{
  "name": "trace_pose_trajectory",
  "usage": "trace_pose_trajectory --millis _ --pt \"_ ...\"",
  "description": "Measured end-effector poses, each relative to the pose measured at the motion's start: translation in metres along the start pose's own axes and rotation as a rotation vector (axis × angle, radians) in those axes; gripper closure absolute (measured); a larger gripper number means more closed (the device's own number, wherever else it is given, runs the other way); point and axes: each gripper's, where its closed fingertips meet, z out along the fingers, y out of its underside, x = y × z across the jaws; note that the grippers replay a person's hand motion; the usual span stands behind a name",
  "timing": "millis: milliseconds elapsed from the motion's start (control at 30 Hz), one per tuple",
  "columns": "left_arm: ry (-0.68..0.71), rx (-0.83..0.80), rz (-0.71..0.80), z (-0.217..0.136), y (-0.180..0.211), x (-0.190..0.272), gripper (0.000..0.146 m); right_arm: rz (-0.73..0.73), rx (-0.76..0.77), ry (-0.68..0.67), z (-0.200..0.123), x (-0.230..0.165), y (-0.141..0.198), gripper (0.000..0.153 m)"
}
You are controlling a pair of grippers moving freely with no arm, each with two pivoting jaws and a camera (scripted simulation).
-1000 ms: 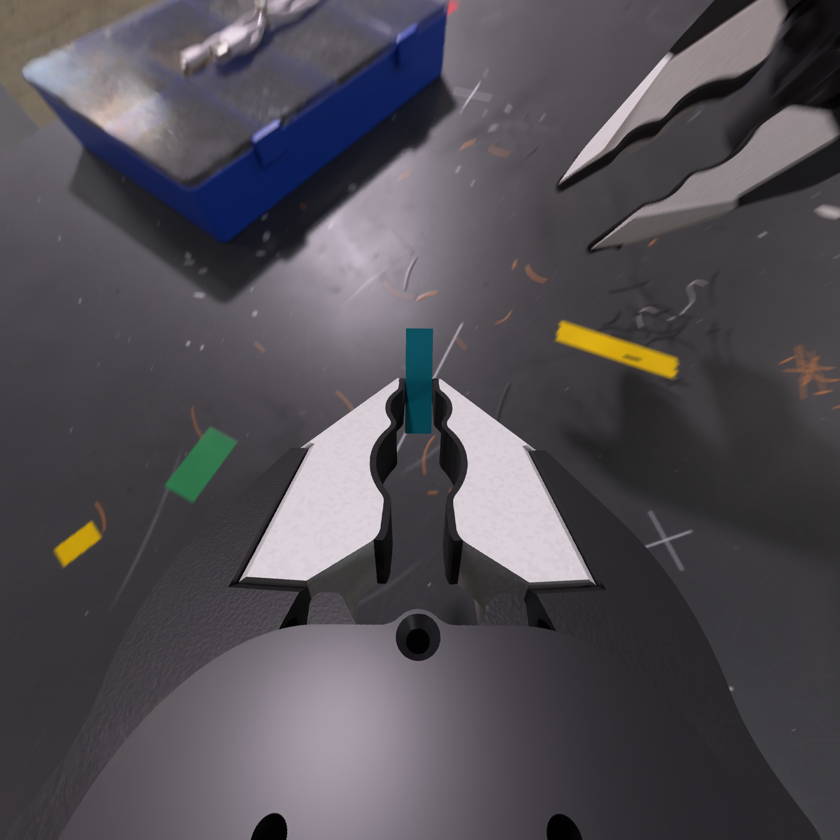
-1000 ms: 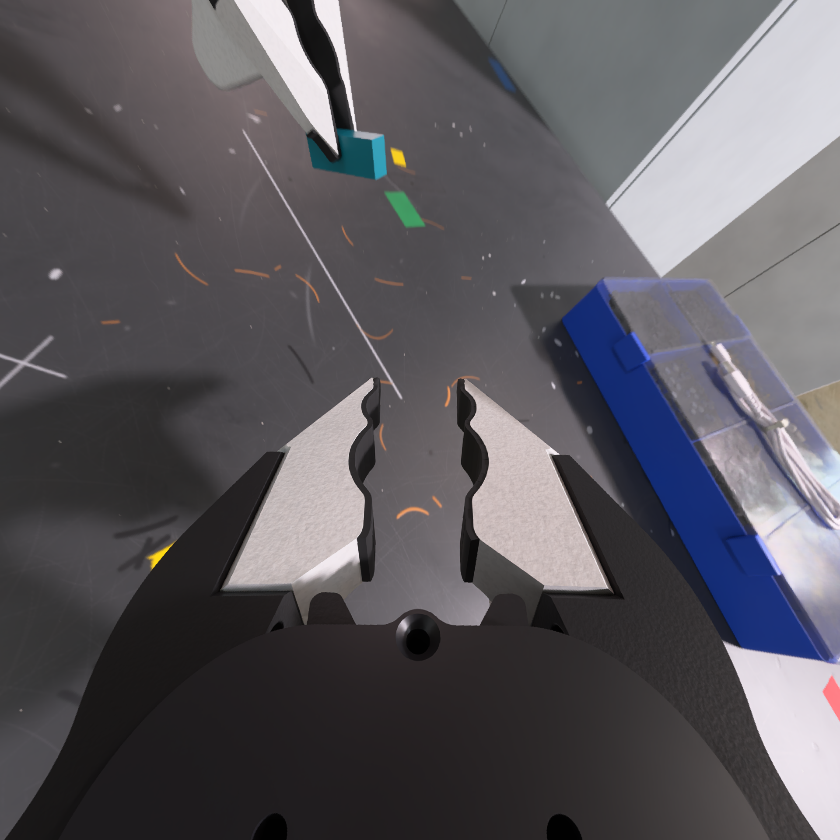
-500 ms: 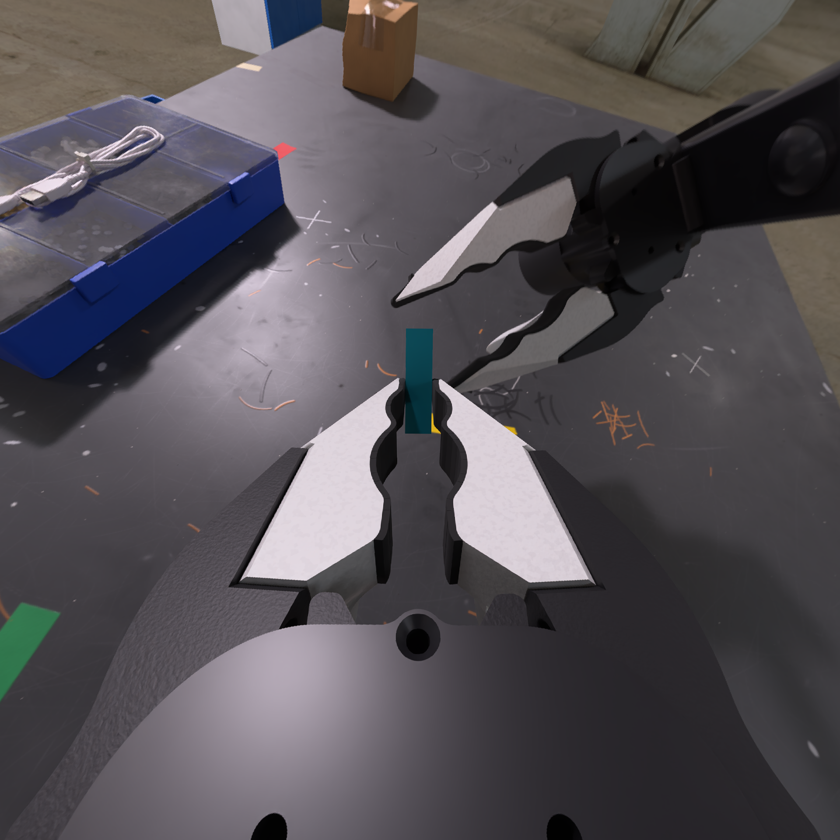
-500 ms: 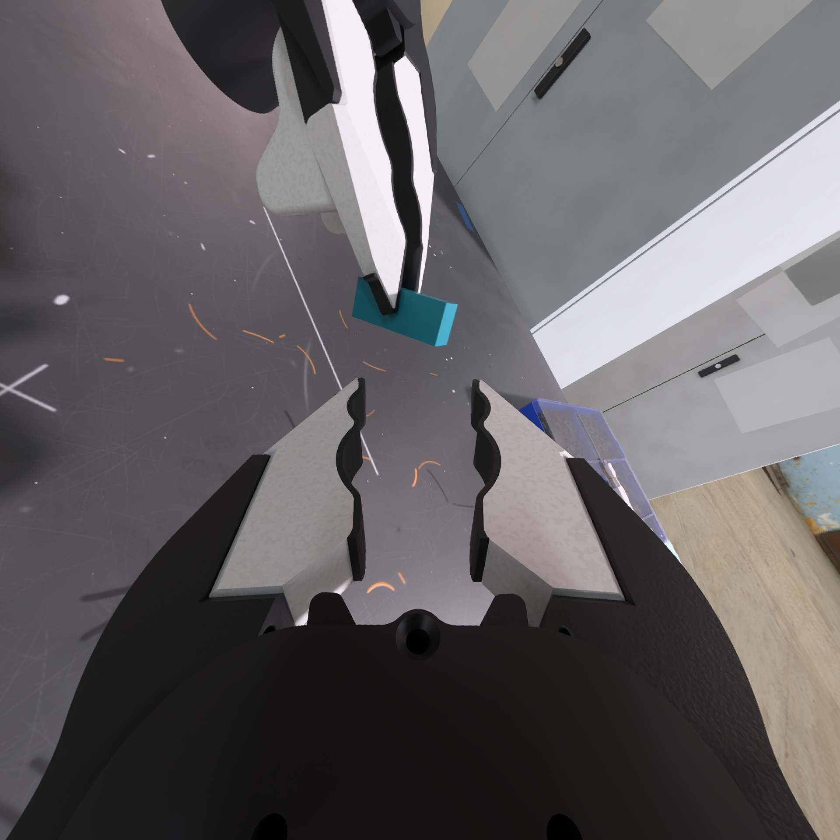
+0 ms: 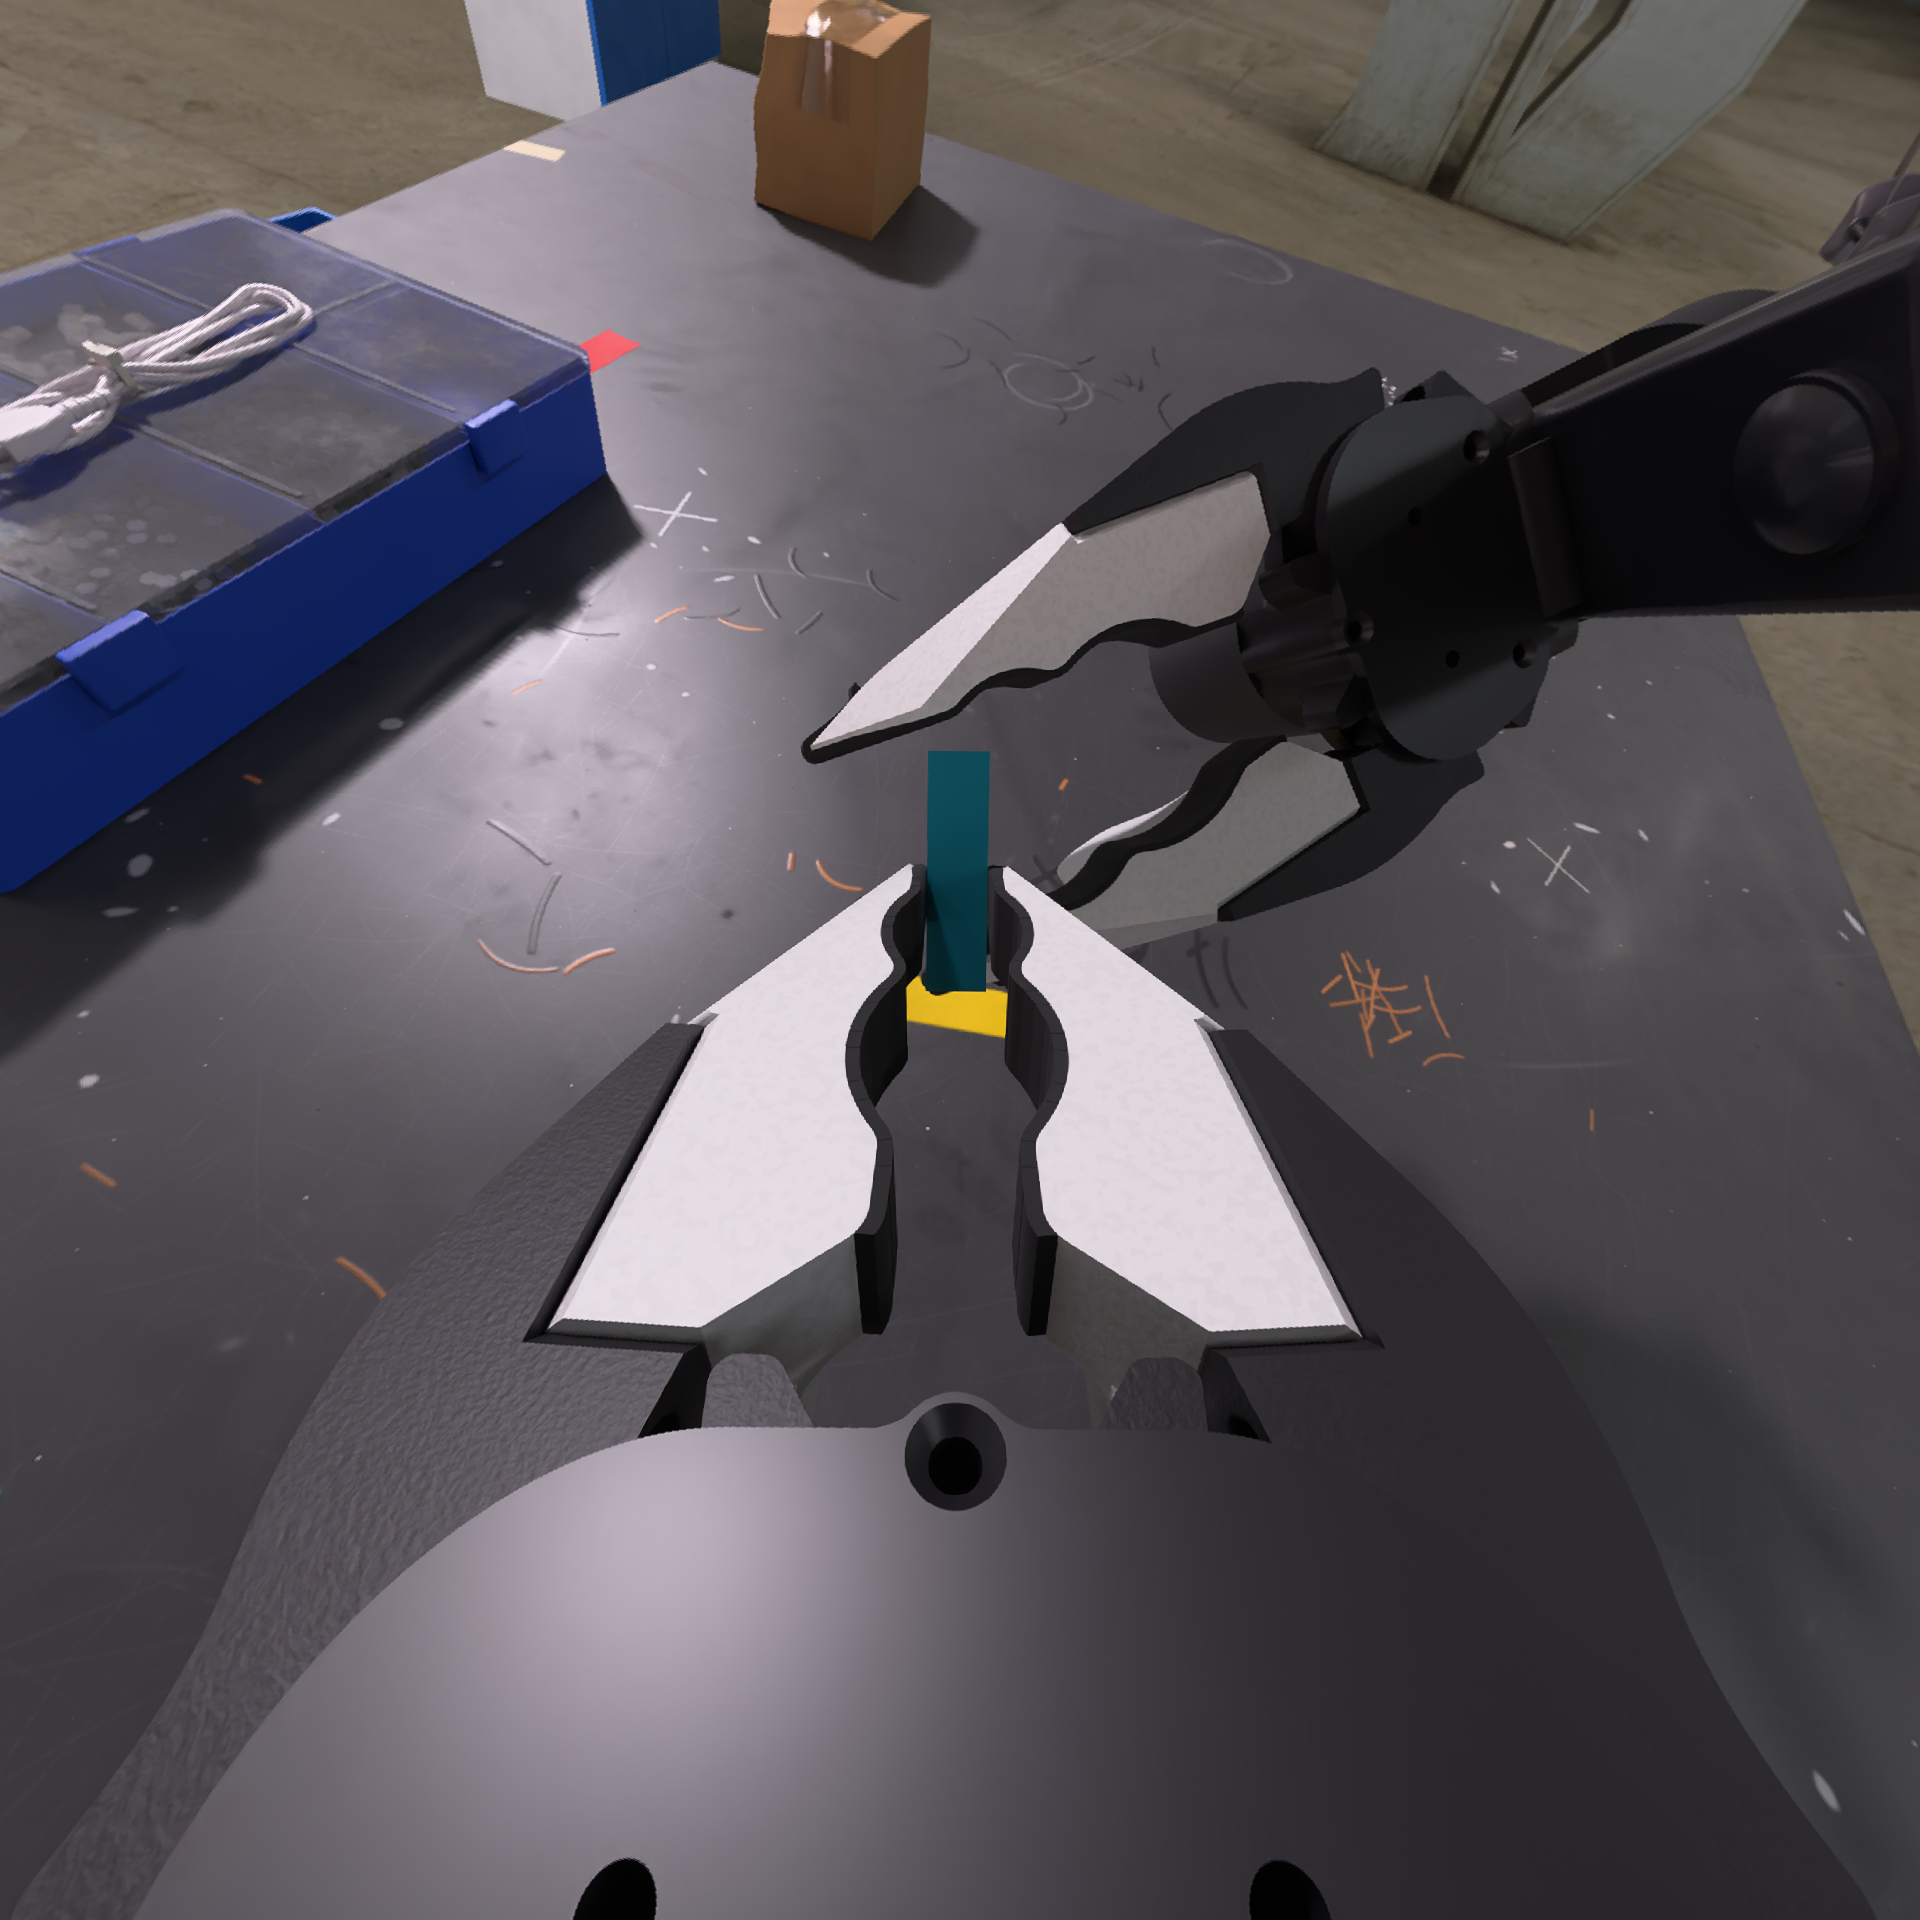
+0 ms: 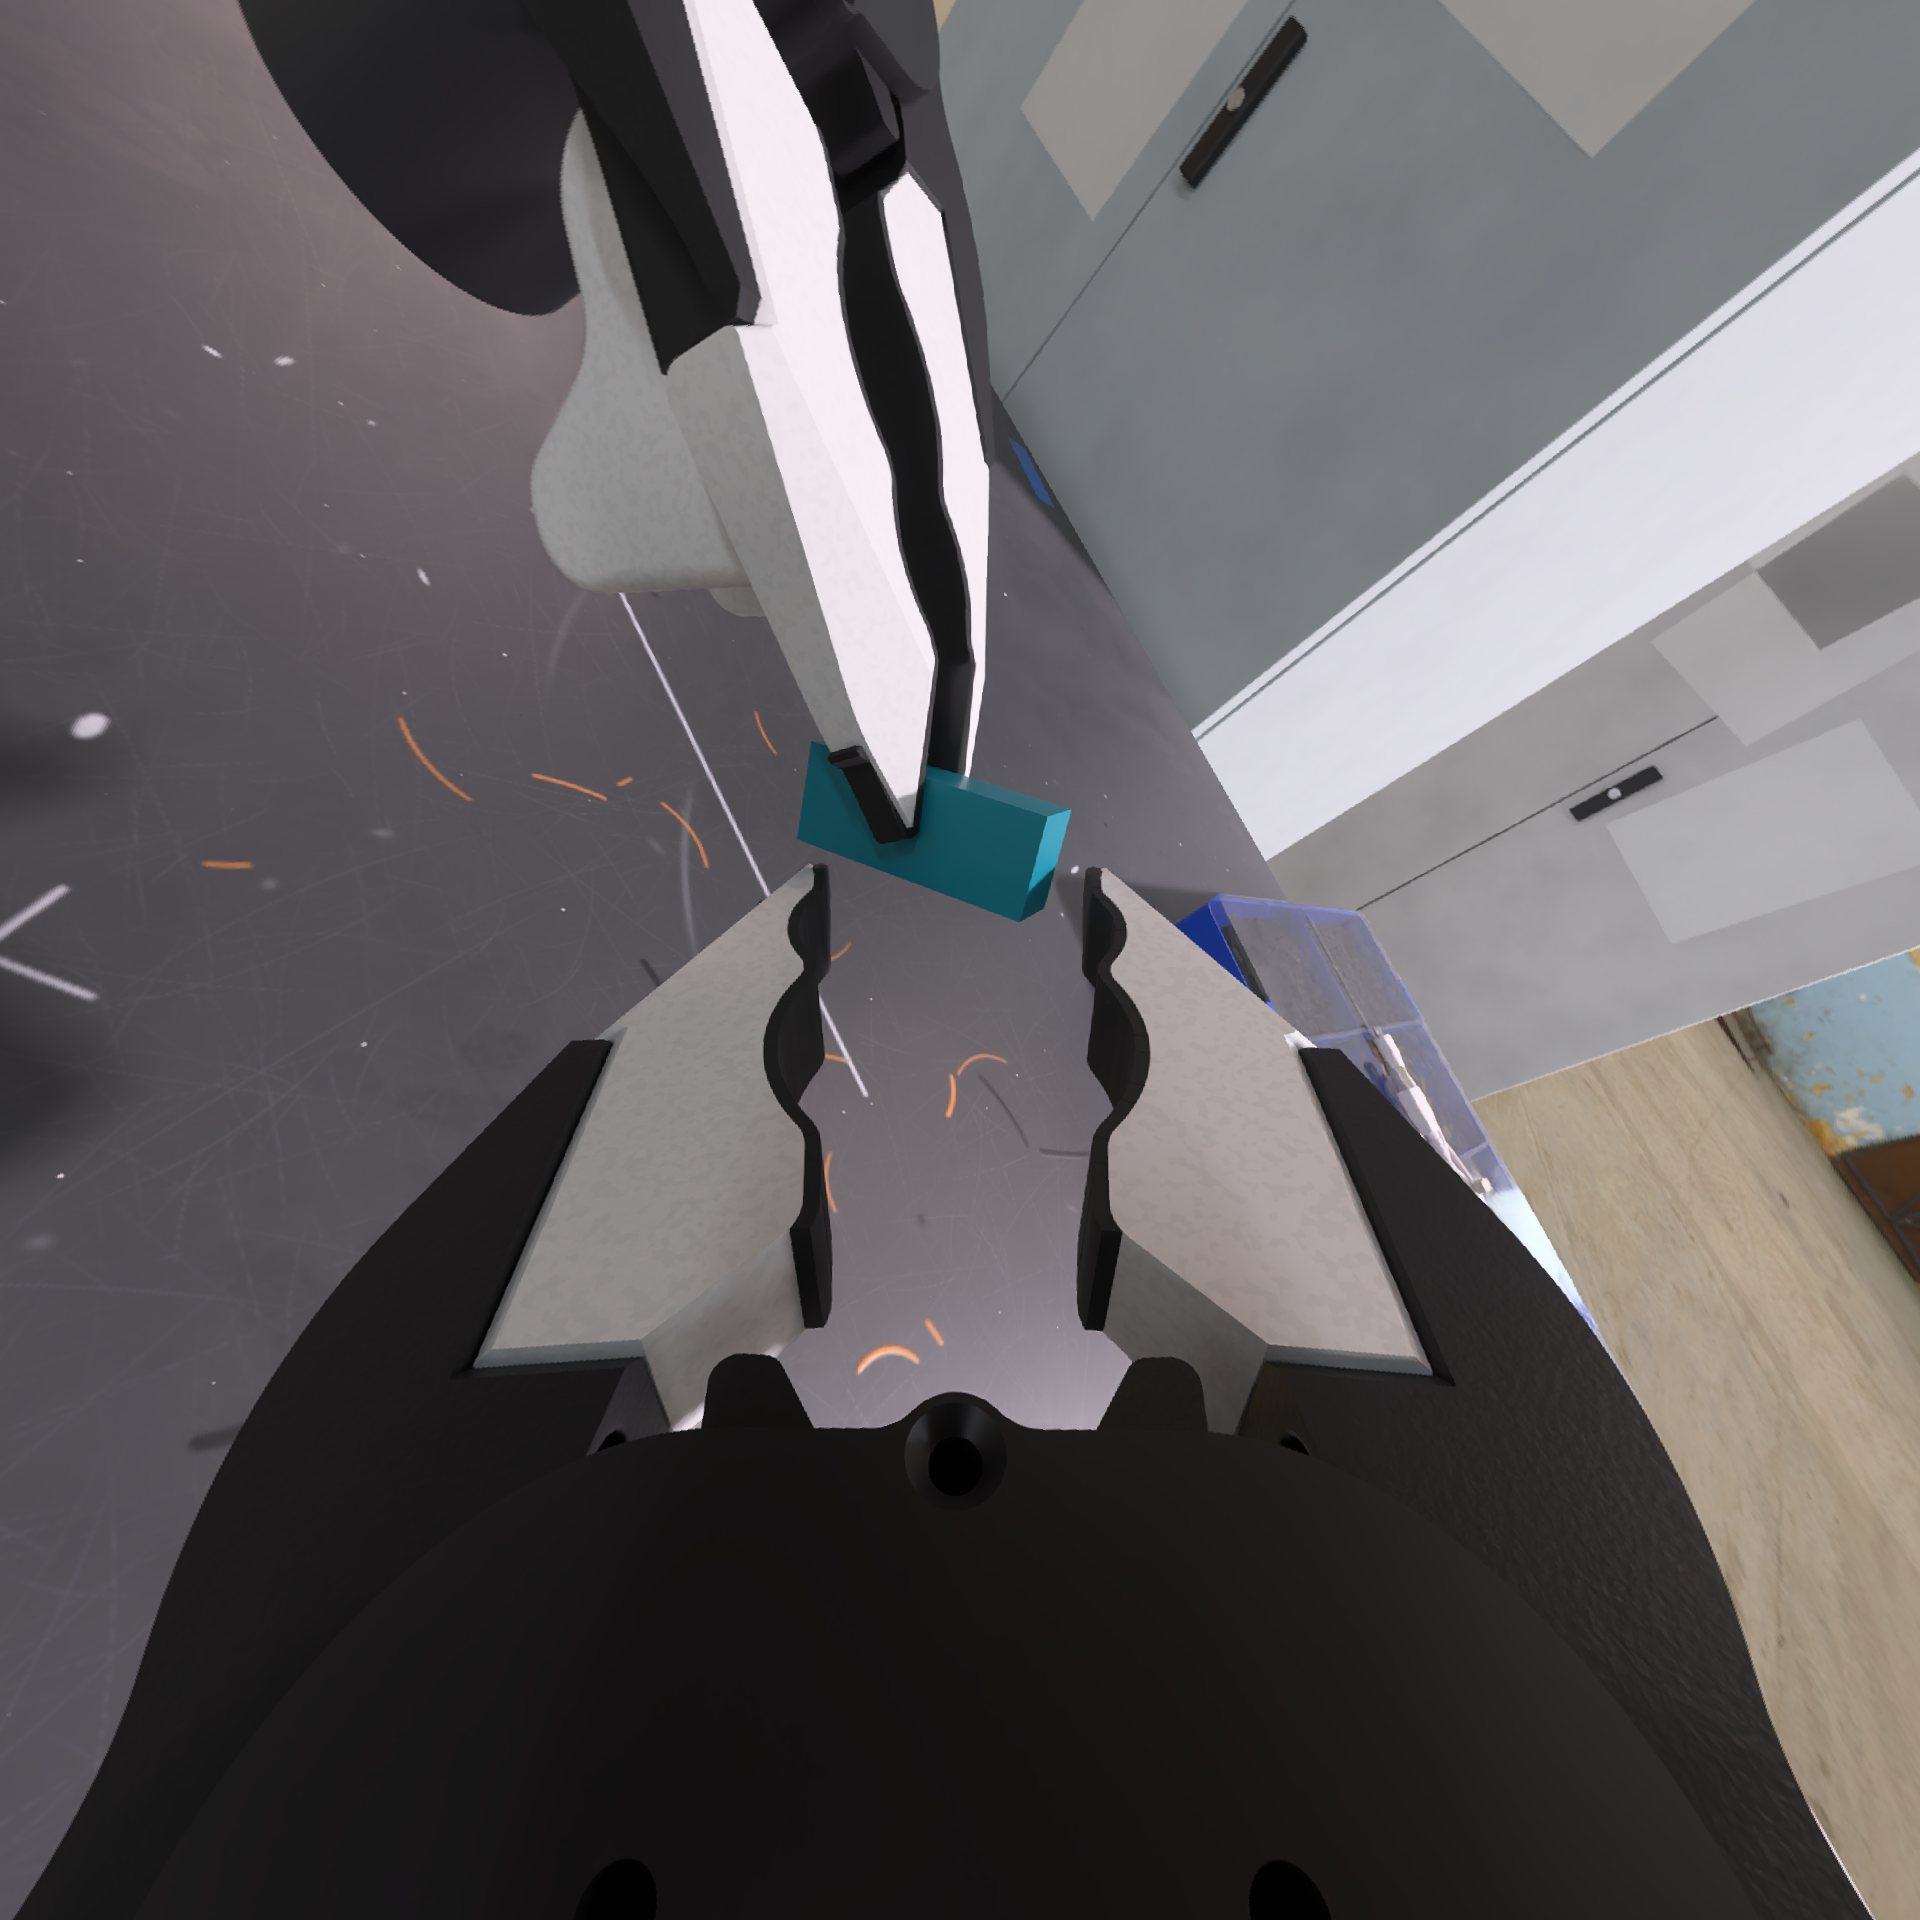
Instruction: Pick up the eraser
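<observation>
The eraser (image 5: 957, 831) is a teal block, seen end-on between my left fingertips. My left gripper (image 5: 957, 883) is shut on its near end and holds it in the air above the dark table (image 5: 436, 852). In the right wrist view the eraser (image 6: 966, 857) is a teal slab pinched at one end by the left gripper (image 6: 904, 816), which comes down from above. My right gripper (image 6: 956, 888) is open, its tips just short of the eraser's long side. In the left wrist view the right gripper (image 5: 935, 821) shows open, one finger over the eraser, one behind it.
A blue compartment box (image 5: 343, 613) with a clear lid and a white cable (image 5: 156, 353) stands at the left; it also shows in the right wrist view (image 6: 1340, 997). A brown box (image 5: 836, 114) stands at the far edge. A yellow tape strip (image 5: 956, 1013) lies below the eraser. Grey cabinets (image 6: 1351, 343) stand beyond the table.
My left gripper has risen and tilted with the eraser, bringing the far table edge into view. My right gripper has opened wider and closed in until its tips flank the eraser.
</observation>
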Motion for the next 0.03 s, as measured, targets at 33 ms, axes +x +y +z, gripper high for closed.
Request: trace_pose_trajectory --millis 33 --pt "-0.004 -0.004 0.001 0.0004 0.0006 -0.0001 0.135 0.002 -0.006 0.005 0.0004 0.0004 0.0007 0.106"
